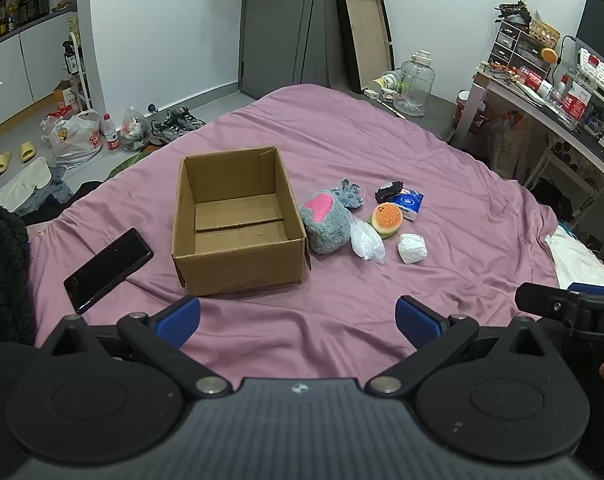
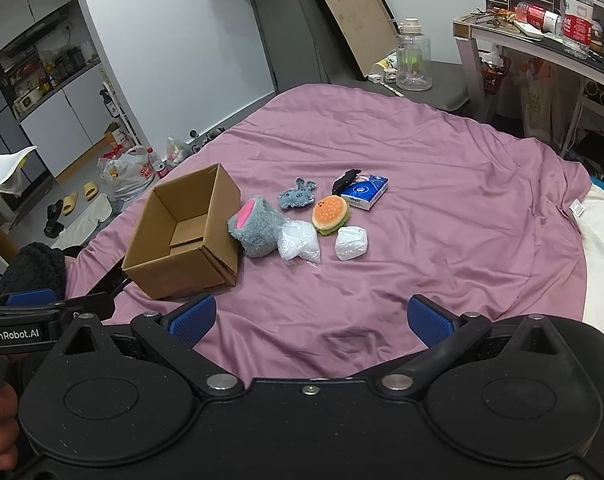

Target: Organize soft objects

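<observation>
An empty cardboard box (image 1: 238, 216) (image 2: 182, 240) stands open on the purple bedspread (image 1: 342, 152) (image 2: 422, 200). Right of it lie a grey and pink plush (image 1: 326, 224) (image 2: 254, 228), a small grey plush (image 1: 350, 194) (image 2: 298, 196), a clear plastic bag (image 1: 366, 240) (image 2: 300, 242), a burger toy (image 1: 387, 218) (image 2: 330, 210), a white wad (image 1: 412, 248) (image 2: 351, 243), a blue tissue pack (image 1: 410, 201) (image 2: 364, 191) and a black soft item (image 1: 388, 190) (image 2: 344, 179). My left gripper (image 1: 298, 316) hovers open in front of the box. My right gripper (image 2: 312, 318) is open too, short of the pile.
A black phone (image 1: 108, 264) lies left of the box. A dark fluffy garment (image 1: 2, 272) (image 2: 34, 268) sits at the bed's left edge. Bags, bottles and shoes (image 1: 102, 132) litter the floor beyond. A cluttered desk (image 1: 562, 92) (image 2: 542, 36) stands at right.
</observation>
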`<state>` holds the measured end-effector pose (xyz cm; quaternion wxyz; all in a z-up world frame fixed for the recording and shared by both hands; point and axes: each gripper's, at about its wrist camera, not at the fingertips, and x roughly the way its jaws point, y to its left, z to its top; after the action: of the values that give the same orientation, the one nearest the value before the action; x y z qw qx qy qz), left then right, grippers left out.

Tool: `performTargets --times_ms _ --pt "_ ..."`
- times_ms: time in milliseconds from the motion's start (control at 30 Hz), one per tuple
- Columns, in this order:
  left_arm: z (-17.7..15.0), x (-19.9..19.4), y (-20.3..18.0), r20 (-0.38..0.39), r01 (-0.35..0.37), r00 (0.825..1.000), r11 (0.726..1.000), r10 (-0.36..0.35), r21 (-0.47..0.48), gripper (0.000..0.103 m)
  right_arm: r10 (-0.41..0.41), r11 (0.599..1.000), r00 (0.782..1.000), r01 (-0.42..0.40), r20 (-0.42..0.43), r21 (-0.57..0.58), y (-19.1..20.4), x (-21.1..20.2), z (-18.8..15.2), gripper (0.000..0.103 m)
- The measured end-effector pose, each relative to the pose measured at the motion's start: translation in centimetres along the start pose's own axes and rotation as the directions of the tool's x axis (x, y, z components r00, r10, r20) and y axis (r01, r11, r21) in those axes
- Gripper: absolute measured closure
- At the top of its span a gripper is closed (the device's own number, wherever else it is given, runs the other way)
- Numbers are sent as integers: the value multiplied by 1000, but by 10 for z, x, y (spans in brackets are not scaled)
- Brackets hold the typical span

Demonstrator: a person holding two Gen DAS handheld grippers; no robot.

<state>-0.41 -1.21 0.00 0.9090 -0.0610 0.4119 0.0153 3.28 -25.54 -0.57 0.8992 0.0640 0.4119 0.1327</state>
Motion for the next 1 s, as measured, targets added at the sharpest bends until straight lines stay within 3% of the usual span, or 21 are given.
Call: performTargets --times_ms 1000 --pt "0 -5 4 5 1 1000 1000 -1 -8 0 4 1000 1000 -4 12 -8 4 -5 1 0"
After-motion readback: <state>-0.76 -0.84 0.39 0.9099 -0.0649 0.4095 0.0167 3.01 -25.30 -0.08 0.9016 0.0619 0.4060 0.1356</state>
